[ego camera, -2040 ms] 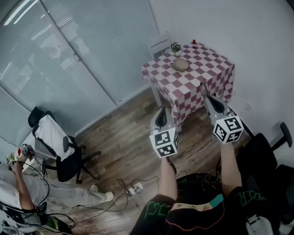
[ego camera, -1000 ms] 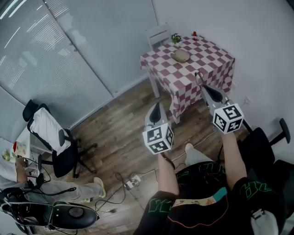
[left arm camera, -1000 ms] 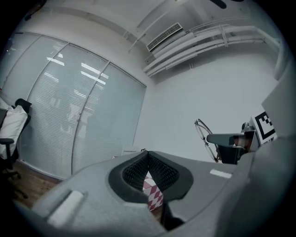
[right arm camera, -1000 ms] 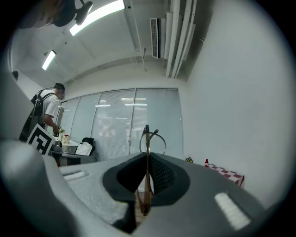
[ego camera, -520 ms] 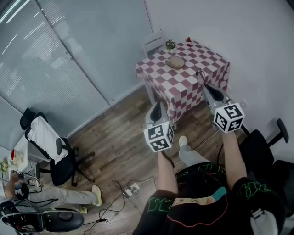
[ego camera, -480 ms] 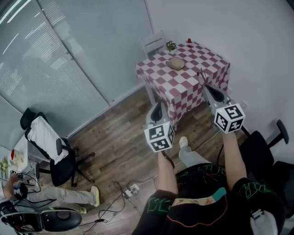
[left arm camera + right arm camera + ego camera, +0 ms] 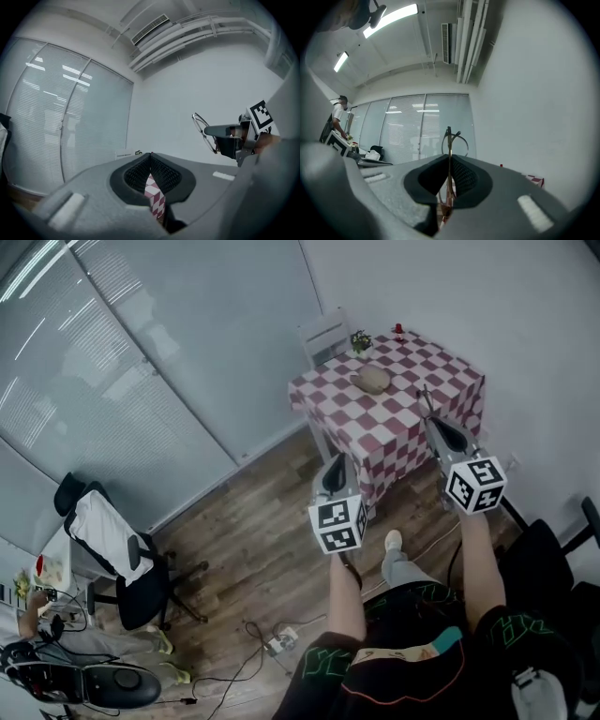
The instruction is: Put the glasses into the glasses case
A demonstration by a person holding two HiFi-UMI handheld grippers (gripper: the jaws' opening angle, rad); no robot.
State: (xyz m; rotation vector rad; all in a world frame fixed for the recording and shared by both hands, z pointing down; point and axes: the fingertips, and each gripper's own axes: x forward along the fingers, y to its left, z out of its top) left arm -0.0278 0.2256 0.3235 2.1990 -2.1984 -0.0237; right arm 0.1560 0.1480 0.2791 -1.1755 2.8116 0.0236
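Glasses stand on edge, pinched between the closed jaws of the right gripper. In the head view, the tan glasses case lies on the checkered table at their ten o'clock. The left gripper has its jaws together on nothing.

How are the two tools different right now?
The right tool is pinching the glasses; the left tool is shut on nothing. The right tool is held further forward toward the checkered table than the left tool. Both point toward the table.
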